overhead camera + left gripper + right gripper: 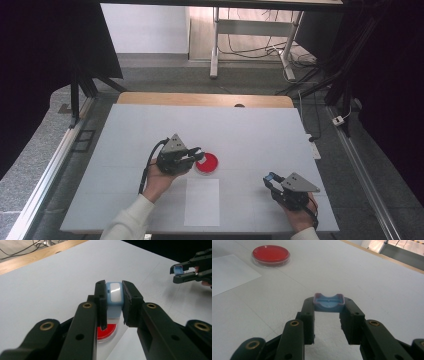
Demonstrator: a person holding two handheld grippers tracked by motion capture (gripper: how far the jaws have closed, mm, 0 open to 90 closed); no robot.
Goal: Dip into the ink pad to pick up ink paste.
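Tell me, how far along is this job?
Both pieces already look picked up: the left gripper grips a blue stamp-like block above the red dish, and the right gripper holds its blue cap. Using the block and recapping probably remain.

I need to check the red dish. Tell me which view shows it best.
The right gripper view: the red dish lies whole and unobstructed on the table. The high view shows it small, its left edge at the left gripper. In the left gripper view only a red sliver shows beneath the held blue piece.
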